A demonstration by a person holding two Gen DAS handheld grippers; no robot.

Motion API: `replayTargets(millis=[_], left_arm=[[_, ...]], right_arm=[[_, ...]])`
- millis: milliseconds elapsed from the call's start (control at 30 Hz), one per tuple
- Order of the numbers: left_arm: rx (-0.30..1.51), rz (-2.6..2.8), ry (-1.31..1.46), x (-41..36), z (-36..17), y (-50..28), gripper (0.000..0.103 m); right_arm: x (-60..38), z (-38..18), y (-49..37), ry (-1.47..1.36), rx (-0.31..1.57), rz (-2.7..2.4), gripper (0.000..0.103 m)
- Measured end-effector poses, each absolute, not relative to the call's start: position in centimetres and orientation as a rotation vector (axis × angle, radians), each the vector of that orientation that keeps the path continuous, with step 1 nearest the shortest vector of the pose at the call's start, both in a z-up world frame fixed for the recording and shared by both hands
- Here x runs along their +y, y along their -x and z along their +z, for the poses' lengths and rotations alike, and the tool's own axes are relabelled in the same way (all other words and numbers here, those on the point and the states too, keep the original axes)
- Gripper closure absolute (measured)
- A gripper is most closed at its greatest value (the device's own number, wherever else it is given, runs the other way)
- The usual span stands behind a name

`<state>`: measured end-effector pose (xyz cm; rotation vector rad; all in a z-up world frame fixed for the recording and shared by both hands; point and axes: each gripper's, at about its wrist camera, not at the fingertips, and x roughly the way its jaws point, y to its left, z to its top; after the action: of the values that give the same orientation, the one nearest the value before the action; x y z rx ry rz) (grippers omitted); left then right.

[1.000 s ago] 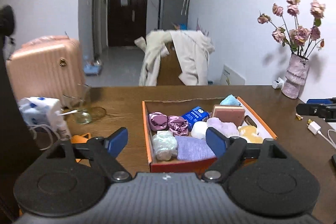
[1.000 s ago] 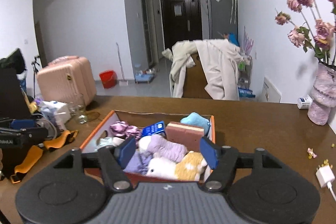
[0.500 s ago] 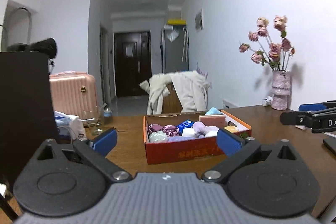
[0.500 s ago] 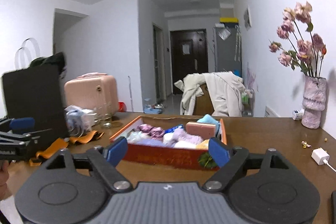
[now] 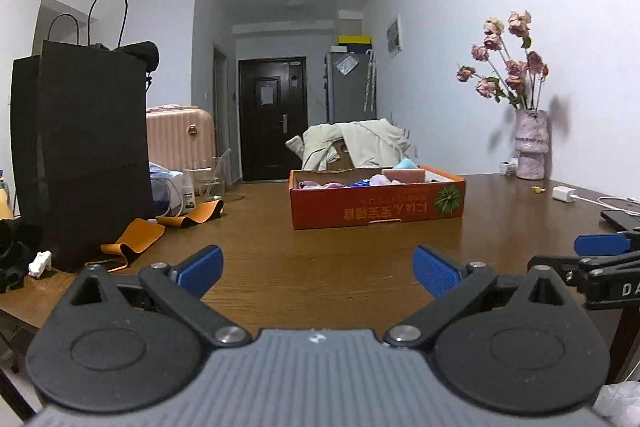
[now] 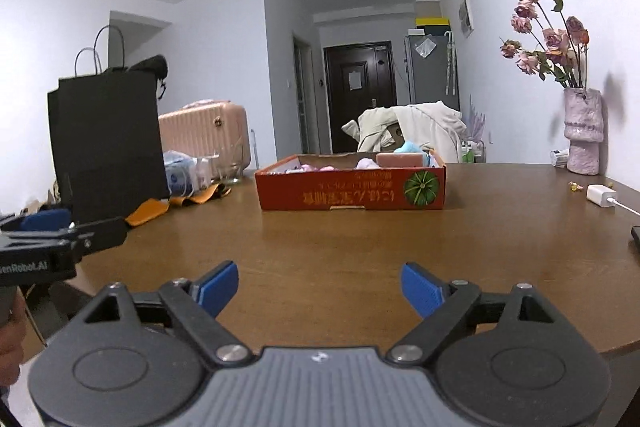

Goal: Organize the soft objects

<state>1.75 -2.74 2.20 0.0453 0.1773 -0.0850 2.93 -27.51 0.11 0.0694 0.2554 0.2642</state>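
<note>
An orange-red cardboard box (image 5: 376, 207) (image 6: 352, 191) stands on the brown table (image 5: 320, 243), well ahead of both grippers. Over its rim I see soft things: a pink block (image 5: 402, 174) (image 6: 400, 159), a pale purple piece (image 5: 380, 180) and a light blue one (image 6: 408, 147). My left gripper (image 5: 318, 269) hangs low over the table's near part, open and empty. Beside it, my right gripper (image 6: 320, 289) has its jaws opening with nothing between them. Each gripper's fingers (image 5: 596, 245) (image 6: 48, 221) show at the edge of the other's view.
A tall black paper bag (image 5: 88, 155) stands at the left with an orange strap (image 5: 136, 239) at its foot. A glass (image 5: 216, 179) and a packet lie behind. At the right are a vase of dried roses (image 5: 530, 147), a white charger (image 5: 564, 194) and a phone (image 5: 620, 217).
Both grippers have drawn back from above the box and sunk low over the table's near part. The box now looks far off and side-on. Both pairs of jaws stand wider.
</note>
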Motion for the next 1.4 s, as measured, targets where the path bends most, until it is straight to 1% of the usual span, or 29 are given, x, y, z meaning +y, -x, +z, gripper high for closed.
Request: replayTargets(millis=[367,1300,1333,1400], left_arm=[[0.202,-0.077,-0.015,-2.33,1.84,-2.02,0.0],[0.185,-0.057,0.018,-1.78,2.59,-1.9,0.0],[0.184,-0.056,0.017,-1.77,2.58,-1.87,0.0],[0.184,-0.055,0.018,-1.83,2.53,-1.84,0.0]], right_arm=[[-26.89,0.67,-2.77,-0.09,0.23,0.274,0.014],[-26.64,0.87,-2.81,-0.094,0.206,0.261,0.013],[-26.64,0.84,-2.82,-0.094,0.207,0.261,0.013],[-26.63,0.78,-2.81,-0.091,0.207,0.253,0.007]])
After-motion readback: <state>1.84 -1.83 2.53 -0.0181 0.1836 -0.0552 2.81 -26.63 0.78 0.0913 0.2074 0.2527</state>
